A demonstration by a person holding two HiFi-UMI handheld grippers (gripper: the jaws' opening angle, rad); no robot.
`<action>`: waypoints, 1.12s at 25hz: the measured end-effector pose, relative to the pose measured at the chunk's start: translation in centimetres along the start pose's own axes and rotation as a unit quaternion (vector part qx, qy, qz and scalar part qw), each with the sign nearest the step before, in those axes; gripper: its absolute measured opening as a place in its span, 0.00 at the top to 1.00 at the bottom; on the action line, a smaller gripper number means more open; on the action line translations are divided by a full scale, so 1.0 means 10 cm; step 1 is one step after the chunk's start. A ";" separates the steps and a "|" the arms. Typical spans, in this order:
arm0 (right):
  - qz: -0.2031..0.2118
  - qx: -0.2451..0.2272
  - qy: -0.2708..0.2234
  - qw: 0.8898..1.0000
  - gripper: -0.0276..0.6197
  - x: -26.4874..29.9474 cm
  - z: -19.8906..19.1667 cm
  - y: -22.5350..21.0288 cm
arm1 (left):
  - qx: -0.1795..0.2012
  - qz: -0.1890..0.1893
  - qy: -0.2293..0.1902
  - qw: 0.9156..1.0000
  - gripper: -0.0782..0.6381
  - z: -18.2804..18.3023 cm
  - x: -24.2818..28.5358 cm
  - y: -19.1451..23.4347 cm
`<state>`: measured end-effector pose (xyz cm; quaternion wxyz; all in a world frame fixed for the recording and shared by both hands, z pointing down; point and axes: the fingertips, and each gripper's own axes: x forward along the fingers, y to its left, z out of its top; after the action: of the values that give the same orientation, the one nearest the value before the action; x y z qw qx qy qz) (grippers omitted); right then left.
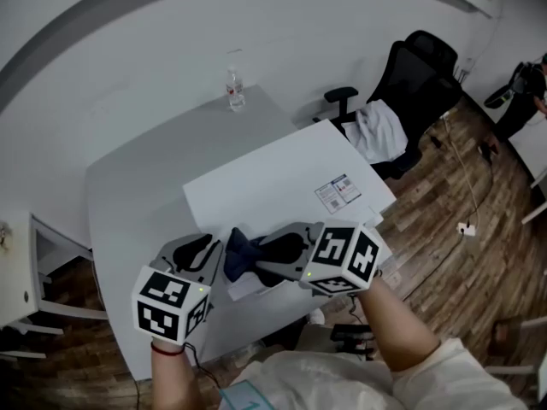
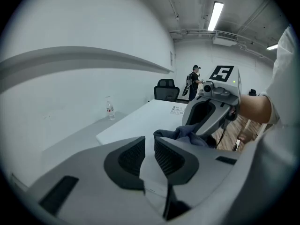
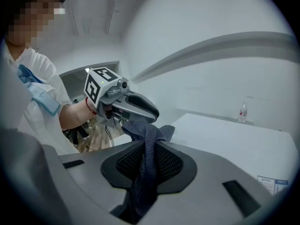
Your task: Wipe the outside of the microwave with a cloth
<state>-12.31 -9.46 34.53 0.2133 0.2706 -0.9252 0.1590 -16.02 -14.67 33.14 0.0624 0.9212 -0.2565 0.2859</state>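
Over the near edge of the microwave (image 1: 273, 186), the right gripper (image 3: 148, 150) pinches the dark cloth (image 1: 241, 254) tight, seemingly ready to wipe, while the left gripper (image 2: 149, 149), jaws barely parted and empty, hovers just beside it.

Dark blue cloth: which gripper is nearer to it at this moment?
Right. The right gripper is shut on the dark blue cloth, which hangs between its jaws. The left gripper is close beside the cloth, jaws slightly apart with nothing between them.
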 end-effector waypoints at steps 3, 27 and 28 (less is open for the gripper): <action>-0.016 0.017 -0.019 1.000 0.83 -0.17 -0.03 -0.14 | 0.001 0.000 -0.002 1.000 0.81 0.12 0.12 -0.10; -0.044 0.031 -0.036 0.998 0.83 -0.78 -0.26 -0.73 | -0.028 0.014 -0.005 0.999 0.81 0.38 0.61 -0.42; -0.044 0.030 -0.036 0.998 0.83 -0.79 -0.27 -0.73 | -0.028 0.014 -0.005 1.000 0.81 0.38 0.62 -0.42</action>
<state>-1.30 -10.85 34.34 0.1784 0.3233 -0.9141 0.1673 -7.65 -14.72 33.57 0.0829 0.9167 -0.2775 0.2753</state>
